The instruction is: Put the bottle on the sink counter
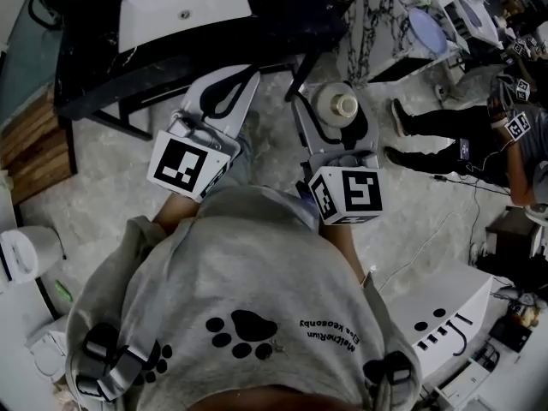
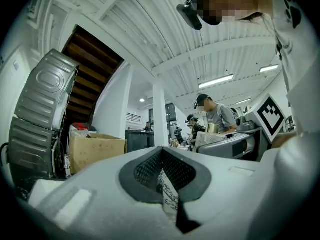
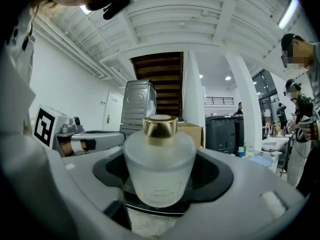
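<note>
- My right gripper point(image 1: 334, 101) grips the bottle point(image 3: 159, 164). The jaws stand wide, one on each side of its round body, and it stands upright between them, low in the middle of the right gripper view.
- The bottle looks like frosted glass with a gold cap point(image 3: 160, 126). I judge it stiff, fairly heavy for its size, breakable and a little slick.
- The broad body is the place to hold it. The cap is narrow and smooth, and I would not trust it.
- In the head view the bottle hangs above the floor at upper centre, not resting on anything.
- The sink counter point(image 1: 94, 71) lies at the upper left of that frame, well apart from the bottle.
- My left gripper point(image 2: 162, 176) is closed and empty.
</note>
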Demonstrator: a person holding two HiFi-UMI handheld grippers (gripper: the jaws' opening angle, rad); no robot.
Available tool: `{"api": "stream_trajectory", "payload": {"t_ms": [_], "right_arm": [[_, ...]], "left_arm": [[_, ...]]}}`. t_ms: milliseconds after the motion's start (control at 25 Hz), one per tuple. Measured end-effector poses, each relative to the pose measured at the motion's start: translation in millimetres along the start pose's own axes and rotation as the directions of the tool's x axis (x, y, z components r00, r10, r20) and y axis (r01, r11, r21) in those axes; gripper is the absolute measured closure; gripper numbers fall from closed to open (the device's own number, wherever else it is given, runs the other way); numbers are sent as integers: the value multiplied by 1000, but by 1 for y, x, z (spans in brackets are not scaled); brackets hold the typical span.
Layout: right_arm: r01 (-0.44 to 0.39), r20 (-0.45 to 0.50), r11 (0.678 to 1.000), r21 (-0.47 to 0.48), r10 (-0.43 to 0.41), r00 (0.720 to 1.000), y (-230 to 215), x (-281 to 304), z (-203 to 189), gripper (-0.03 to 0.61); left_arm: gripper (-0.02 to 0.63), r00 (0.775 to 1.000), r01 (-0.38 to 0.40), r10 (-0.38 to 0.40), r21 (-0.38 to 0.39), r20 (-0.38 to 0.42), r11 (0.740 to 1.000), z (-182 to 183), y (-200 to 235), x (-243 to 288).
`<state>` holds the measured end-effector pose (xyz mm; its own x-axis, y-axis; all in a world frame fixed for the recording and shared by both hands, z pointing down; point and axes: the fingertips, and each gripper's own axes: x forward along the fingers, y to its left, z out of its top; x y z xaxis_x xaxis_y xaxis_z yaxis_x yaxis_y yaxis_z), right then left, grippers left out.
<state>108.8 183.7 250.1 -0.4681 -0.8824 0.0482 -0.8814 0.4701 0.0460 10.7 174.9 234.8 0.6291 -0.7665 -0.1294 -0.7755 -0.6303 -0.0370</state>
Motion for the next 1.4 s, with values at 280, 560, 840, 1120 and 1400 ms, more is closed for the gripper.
{"api": "stream_trajectory", "payload": {"t_ms": [280,560,840,1120,1400], "right_arm": [[4,-14,1000,-6,-4,1000,-27,40,-3,242],[7,-38,1000,-2,-7,999,-73,108,-8,242],[7,-24,1000,9,-7,1000,-114,190,-6,242],[25,-46,1000,5,-24,999,-150,259,-8,242],[35,-77,999,0,-35,996,-177,313,-13,244]], "left_arm": [[617,1000,5,-5,-15,-5,1000,-11,27,43],[617,1000,12,-13,-25,-18,1000,-28,70,111],[617,998,53,-53,5,-19,999,-37,121,182],[617,994,105,-105,-14,-18,994,-50,163,246],[617,989,142,-144,-59,-19,988,-68,195,291]]}}
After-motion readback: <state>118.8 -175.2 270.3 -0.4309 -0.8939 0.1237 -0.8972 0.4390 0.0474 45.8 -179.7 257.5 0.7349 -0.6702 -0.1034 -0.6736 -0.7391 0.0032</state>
